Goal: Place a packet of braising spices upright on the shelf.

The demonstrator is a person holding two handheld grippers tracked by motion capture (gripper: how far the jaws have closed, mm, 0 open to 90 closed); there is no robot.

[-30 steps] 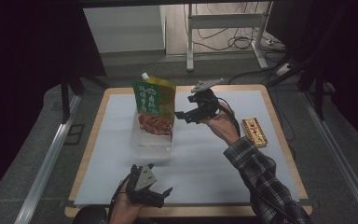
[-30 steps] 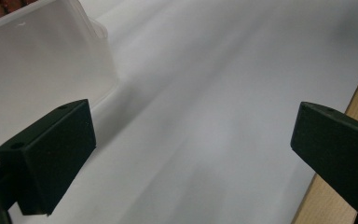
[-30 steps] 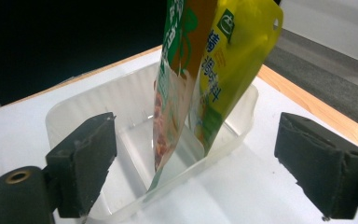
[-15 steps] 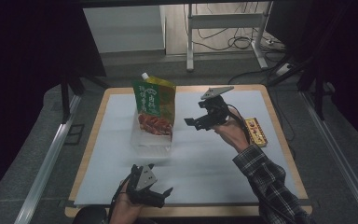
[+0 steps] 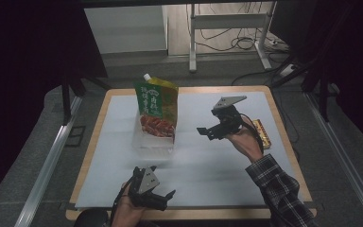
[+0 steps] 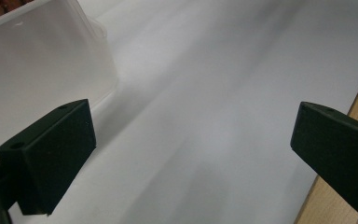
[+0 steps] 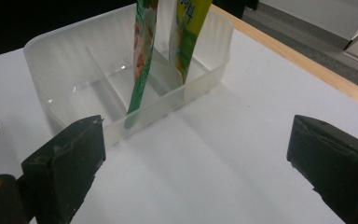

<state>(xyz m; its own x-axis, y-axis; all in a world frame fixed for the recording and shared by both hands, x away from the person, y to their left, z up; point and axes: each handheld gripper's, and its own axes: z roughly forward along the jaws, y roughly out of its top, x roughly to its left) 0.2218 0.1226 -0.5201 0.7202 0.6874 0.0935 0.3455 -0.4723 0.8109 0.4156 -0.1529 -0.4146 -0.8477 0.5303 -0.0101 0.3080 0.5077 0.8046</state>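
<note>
A green spouted pouch stands upright in a clear plastic bin at the middle of the white mat. In the right gripper view the bin holds a green pouch and a yellow-green one behind a divider, both seen edge-on. My right gripper hangs to the right of the pouch and apart from it, pointing toward it. Its jaws have just been opening, and they stand open with nothing between them. My left gripper rests near the front edge, open over bare mat, with the bin wall to its left.
An orange-yellow packet lies by the table's right edge, behind the right hand. The white mat covers a wooden table. Metal rails run along both sides of it, and a frame with cables stands beyond the far edge.
The right gripper has drawn back to the right, away from the pouch, and sunk a little. The left gripper has stayed where it was.
</note>
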